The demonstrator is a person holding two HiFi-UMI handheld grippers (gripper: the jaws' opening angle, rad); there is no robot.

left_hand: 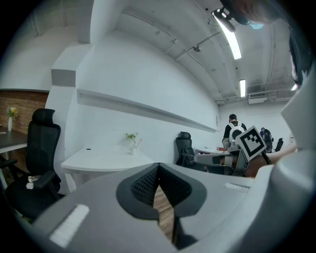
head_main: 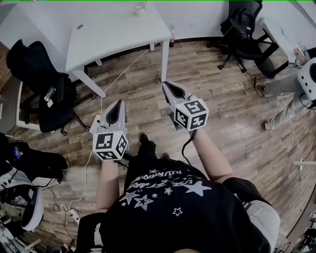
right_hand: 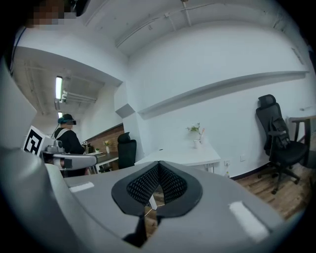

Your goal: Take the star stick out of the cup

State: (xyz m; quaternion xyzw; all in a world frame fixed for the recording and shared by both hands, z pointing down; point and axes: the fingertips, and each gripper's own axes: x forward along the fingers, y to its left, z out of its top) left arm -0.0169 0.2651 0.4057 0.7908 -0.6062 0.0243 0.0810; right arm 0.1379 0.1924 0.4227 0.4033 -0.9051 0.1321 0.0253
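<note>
A small white cup [head_main: 139,8] stands at the far edge of the white table [head_main: 113,37], well ahead of both grippers. In the left gripper view the cup [left_hand: 132,148] holds a green sprig and a thin pinkish stick [left_hand: 139,142]. The right gripper view shows the same cup [right_hand: 197,144] with the stick [right_hand: 202,132]; the star end is too small to make out. My left gripper [head_main: 117,105] and right gripper [head_main: 168,87] hang side by side above the wooden floor, short of the table. Both the left gripper [left_hand: 158,170] and the right gripper [right_hand: 159,165] are shut with nothing in them.
A black office chair [head_main: 47,94] stands left of the table and another [head_main: 242,27] at the back right. A person [head_main: 291,84] stands at the right edge by a second desk. A cable [head_main: 98,123] runs across the floor under the table, whose leg [head_main: 165,62] is just ahead.
</note>
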